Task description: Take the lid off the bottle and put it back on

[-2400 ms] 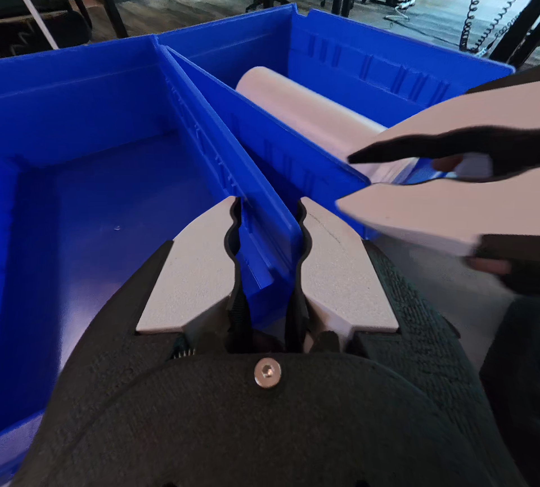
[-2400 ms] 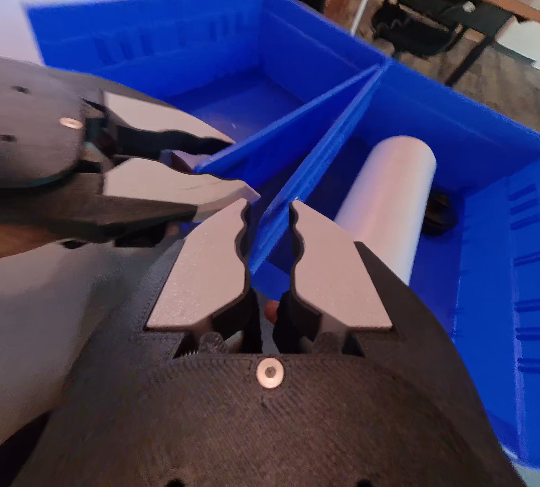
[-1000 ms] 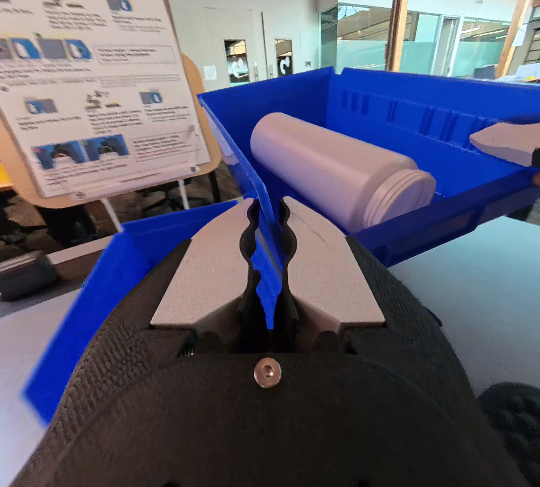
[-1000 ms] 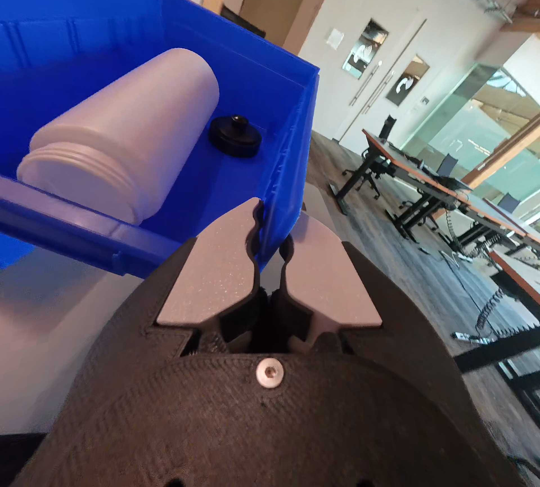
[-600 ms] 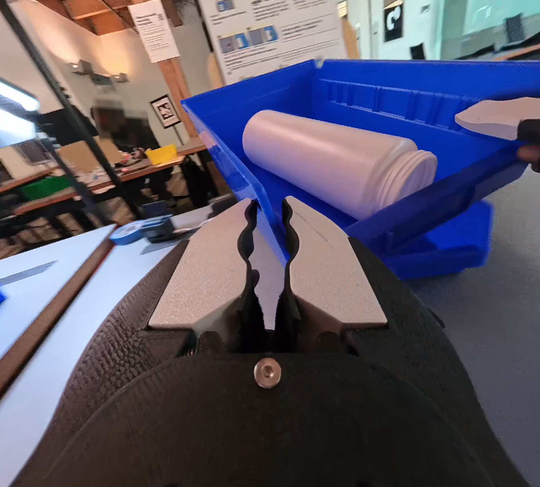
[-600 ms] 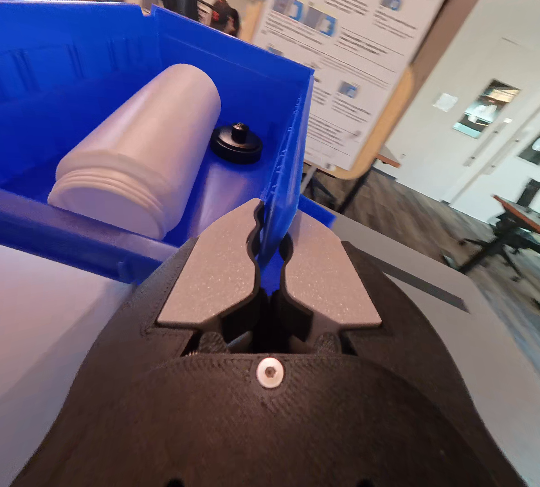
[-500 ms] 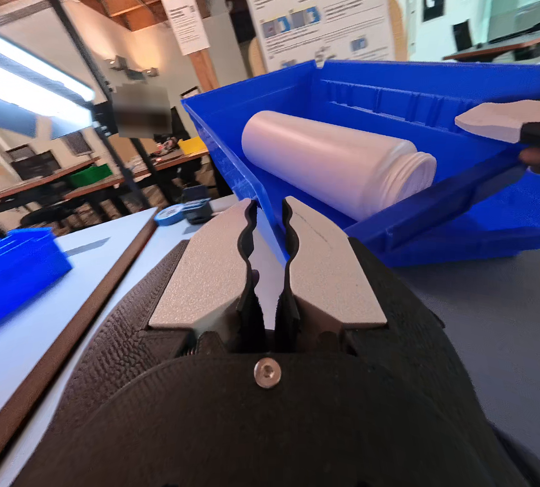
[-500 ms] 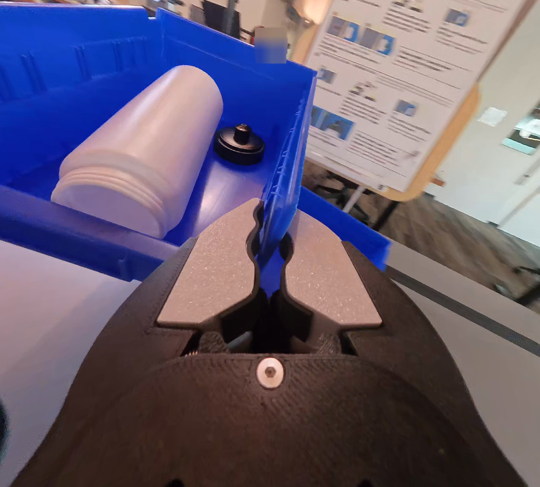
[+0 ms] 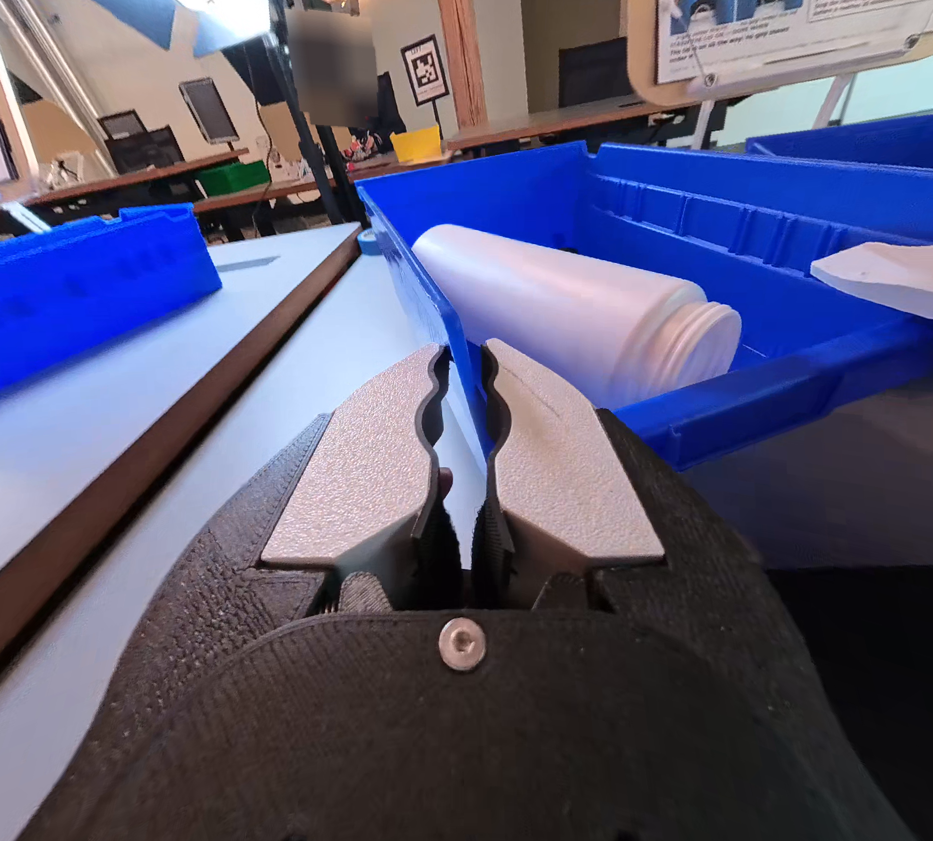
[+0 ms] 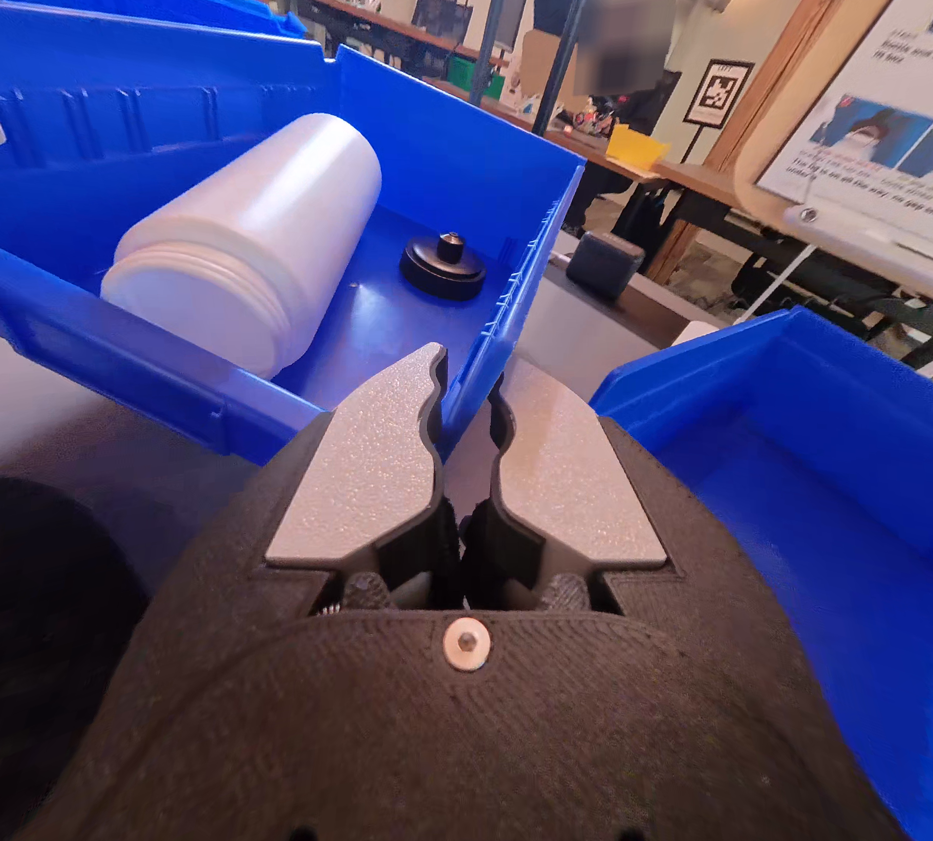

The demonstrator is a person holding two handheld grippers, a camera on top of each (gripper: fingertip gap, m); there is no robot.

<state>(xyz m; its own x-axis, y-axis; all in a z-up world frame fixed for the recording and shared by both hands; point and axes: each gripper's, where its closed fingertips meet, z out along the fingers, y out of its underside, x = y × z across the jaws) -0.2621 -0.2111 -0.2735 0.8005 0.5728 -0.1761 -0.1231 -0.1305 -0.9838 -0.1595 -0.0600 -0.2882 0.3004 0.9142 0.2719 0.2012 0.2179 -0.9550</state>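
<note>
The white bottle [image 10: 242, 231] lies on its side in the blue bin [image 10: 454, 150], its long axis along the bin and its open threaded mouth toward the low front wall; the black lid [image 10: 443, 267] sits beside its far end. The bin should be lowered level so nothing rolls. The left gripper [image 9: 463, 357] and right gripper [image 10: 469, 380] are each nearly closed, pinching 1 side wall.

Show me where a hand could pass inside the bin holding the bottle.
Bare bin floor lies between the white bottle and the right wall, in front of the black lid. The left side is crowded by the bottle.
</note>
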